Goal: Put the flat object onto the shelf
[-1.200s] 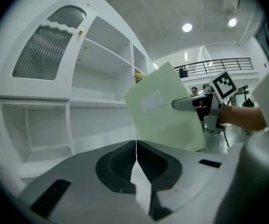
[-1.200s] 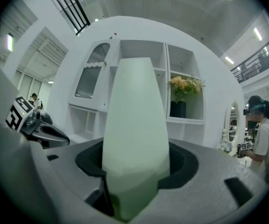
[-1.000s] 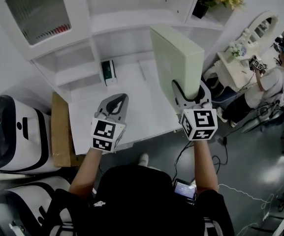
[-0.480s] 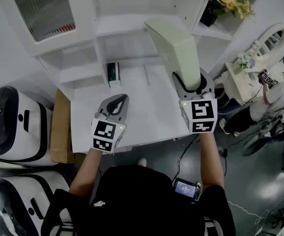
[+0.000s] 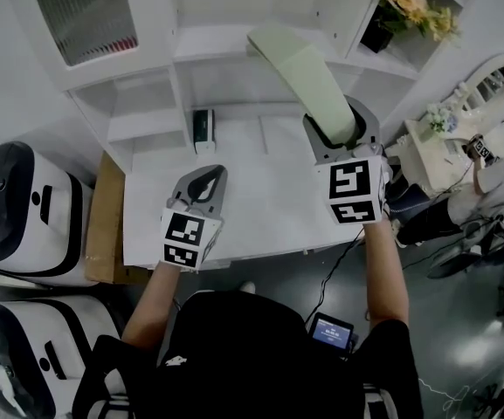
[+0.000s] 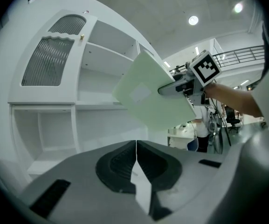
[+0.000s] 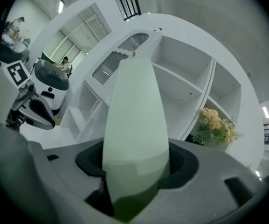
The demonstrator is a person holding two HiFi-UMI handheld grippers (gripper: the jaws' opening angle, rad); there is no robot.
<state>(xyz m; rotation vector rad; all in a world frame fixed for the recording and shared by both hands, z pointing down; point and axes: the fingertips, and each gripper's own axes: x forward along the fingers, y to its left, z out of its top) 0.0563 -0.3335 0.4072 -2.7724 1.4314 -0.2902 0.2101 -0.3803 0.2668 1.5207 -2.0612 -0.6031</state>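
The flat object [image 5: 297, 70] is a pale green board, held up in front of the white shelf unit [image 5: 225, 40] and leaning back to the left towards its middle compartments. My right gripper [image 5: 335, 122] is shut on the board's lower end. In the right gripper view the board [image 7: 134, 125] fills the gap between the jaws. My left gripper [image 5: 210, 182] hovers over the white desk top [image 5: 269, 190], shut and empty, its jaws touching [image 6: 136, 149]. In the left gripper view the board [image 6: 148, 99] and the right gripper [image 6: 190, 80] show up on the right.
A small dark green and white box [image 5: 203, 129] lies at the back of the desk. White robots [image 5: 16, 216] and a cardboard sheet [image 5: 103, 234] stand on the left. Flowers [image 5: 409, 7] sit on the shelf's right side. A vanity table [image 5: 448, 116] and a person [image 5: 496, 177] are at the right.
My right gripper has risen and tipped the green board from upright to leaning back and left towards the shelf. My left gripper has stayed put.
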